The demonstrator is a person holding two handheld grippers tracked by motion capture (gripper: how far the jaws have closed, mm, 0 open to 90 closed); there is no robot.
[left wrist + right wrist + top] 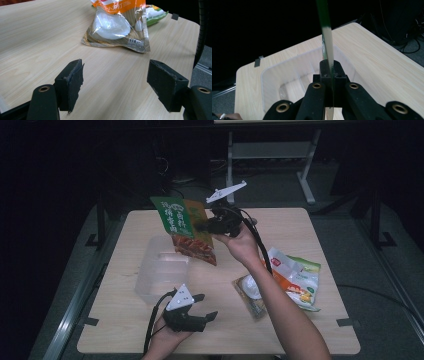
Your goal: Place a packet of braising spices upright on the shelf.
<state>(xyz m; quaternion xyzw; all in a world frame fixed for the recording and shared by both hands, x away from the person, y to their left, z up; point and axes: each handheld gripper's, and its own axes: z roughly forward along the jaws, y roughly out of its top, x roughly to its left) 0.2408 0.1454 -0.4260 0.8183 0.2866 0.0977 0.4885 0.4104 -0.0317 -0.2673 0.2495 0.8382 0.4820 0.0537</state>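
- The snack packet (186,229) is held clenched by the right tool (209,226) above the clear bin (150,285).
- It is best lowered straight in.
- The left tool (205,309) is kept released, near.

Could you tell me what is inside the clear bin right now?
Nothing that I can see: through the clear bin only the table shows. The snack bag, pinched in the right gripper, hangs above it. That gripper's jaws cover part of the bin's floor.

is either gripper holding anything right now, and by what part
The right gripper is shut on the green and orange snack packet, pinching its flat right edge so it hangs above the clear plastic bin. The left gripper is open and holds nothing.
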